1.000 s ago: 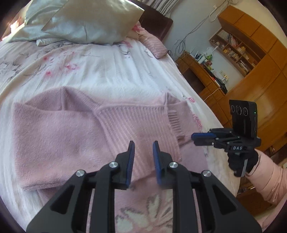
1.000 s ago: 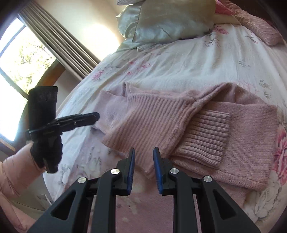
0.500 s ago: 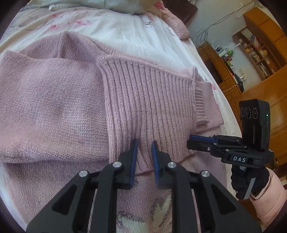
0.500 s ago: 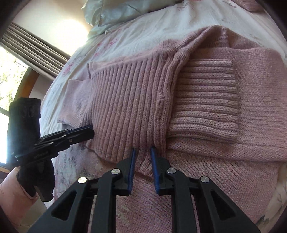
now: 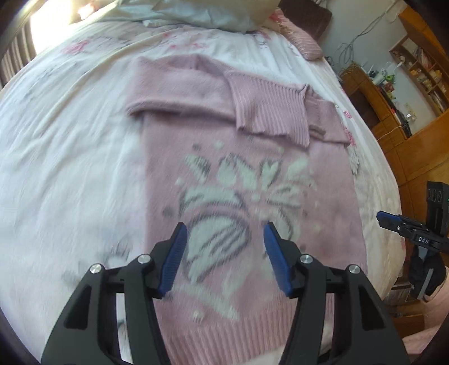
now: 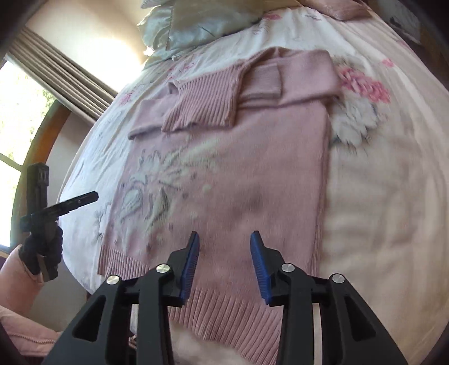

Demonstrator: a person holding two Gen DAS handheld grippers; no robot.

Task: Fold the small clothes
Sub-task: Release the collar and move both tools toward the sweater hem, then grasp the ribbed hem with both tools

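I'm working in a bedroom, clearly someone's home. Most of what I see is a big bed (image 5: 70,134) w/ a white floral bedspread, pink blossoms printed on it. Pale satin pillows (image 6: 196,25) piled at the head end, plus a pink striped cushion (image 5: 306,45). Dark headboard (image 5: 308,16) behind them. Off to one side, wooden wardrobe/shelf units (image 5: 421,75) w/ books & small clutter, cables hanging on the wall. Other side: window (image 6: 16,118) w/ wood frame, striped curtains (image 6: 67,75) drawn back, daylight and greenery outside.
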